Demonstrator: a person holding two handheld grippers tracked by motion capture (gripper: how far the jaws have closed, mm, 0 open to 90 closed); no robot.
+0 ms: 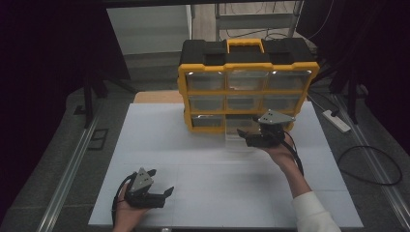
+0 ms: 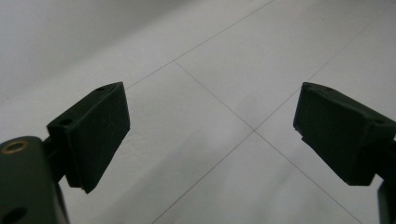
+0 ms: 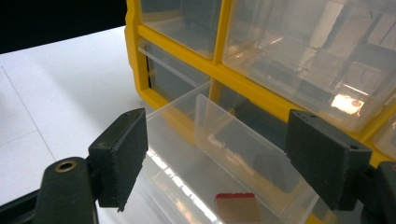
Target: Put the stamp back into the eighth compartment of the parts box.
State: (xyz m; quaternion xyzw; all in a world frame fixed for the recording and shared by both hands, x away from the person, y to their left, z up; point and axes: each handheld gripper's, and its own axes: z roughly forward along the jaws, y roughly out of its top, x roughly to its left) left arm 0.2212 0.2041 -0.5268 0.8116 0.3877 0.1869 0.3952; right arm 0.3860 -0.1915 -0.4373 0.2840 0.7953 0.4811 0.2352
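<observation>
Currently: right tongs wide, empty, over pulled-out clear drawer of yellow organizer holding a small red-edged piece. Left tongs wide, idle above desk. Next, likely: push drawer shut.

The clear plastic drawer is pulled well out of the bottom row's middle slot of the yellow-and-black organiser, sitting level over the white table, with a small reddish-brown square piece lying flat inside.
</observation>
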